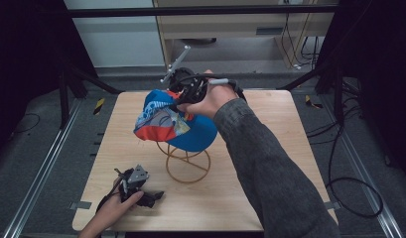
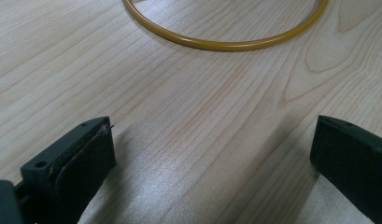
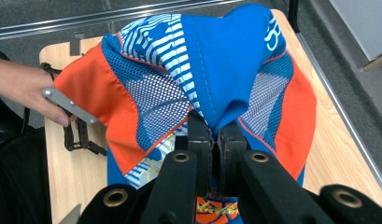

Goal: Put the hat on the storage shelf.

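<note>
- Two grippers: our right gripper (image 3: 211,140) pinches the cap (image 1: 176,121) by its fabric, directly above the wire stand (image 1: 187,159) it drapes.
- Our left gripper (image 2: 212,154) rests spread wide on the table (image 1: 270,163), nearer us.

Your light wooden table (image 1: 270,198) sits on grey carpet (image 1: 36,148), metal rails (image 1: 41,173) either side. Black frame bars (image 1: 200,11) overhead. Pale cabinet (image 1: 230,25) behind, loose cables (image 1: 349,193) trailing right. Dim room.
</note>
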